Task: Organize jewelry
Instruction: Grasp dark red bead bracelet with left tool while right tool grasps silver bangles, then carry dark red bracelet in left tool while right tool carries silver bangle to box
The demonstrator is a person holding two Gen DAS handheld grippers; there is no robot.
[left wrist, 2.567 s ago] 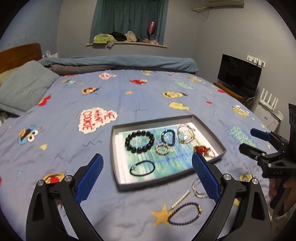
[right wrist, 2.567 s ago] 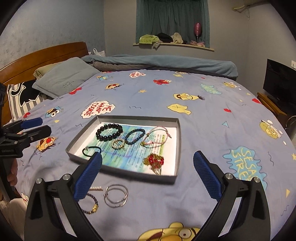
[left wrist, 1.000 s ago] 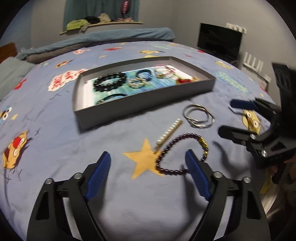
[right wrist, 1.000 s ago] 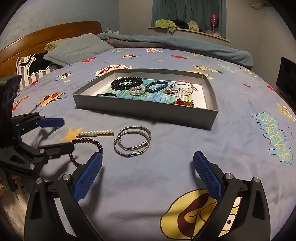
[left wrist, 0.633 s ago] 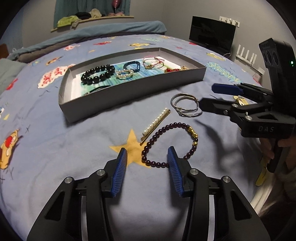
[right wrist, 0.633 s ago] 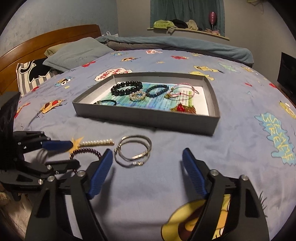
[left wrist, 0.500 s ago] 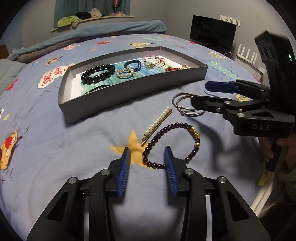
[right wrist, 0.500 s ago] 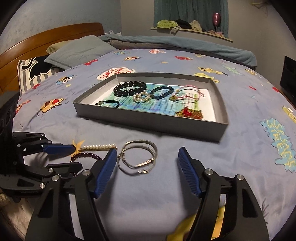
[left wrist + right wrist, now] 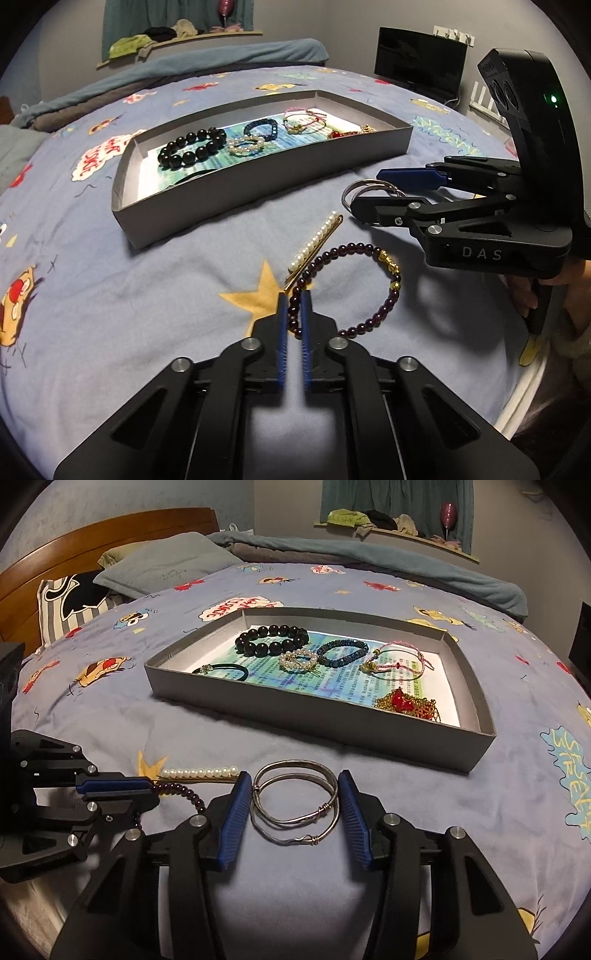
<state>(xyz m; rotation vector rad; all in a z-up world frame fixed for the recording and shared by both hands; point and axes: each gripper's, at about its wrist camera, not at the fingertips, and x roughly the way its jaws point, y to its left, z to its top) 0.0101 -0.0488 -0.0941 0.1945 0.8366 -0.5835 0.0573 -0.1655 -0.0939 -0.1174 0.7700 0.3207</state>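
Observation:
A grey tray [image 9: 258,192] [image 9: 317,716] on the bed holds several bracelets and a red-gold ornament. On the sheet in front of it lie a pearl hair clip [image 9: 314,247] [image 9: 199,772], a dark purple bead bracelet [image 9: 369,321] [image 9: 188,794] and two silver bangles [image 9: 295,805] [image 9: 362,186]. My left gripper [image 9: 294,299] is shut on the near side of the purple bracelet. My right gripper [image 9: 295,786] straddles the silver bangles, its pads touching or nearly touching their outer sides, jaws half closed.
The bed has a blue cartoon-print sheet [image 9: 517,775]. Pillows [image 9: 162,568] and a wooden headboard [image 9: 74,546] are at the far left. A folded blanket [image 9: 369,561] lies at the far side. A TV [image 9: 417,70] stands beyond the bed's right edge.
Both grippers have come down onto the sheet. The left jaws have closed from wide open onto the purple bracelet. The right jaws have narrowed around the silver bangles.

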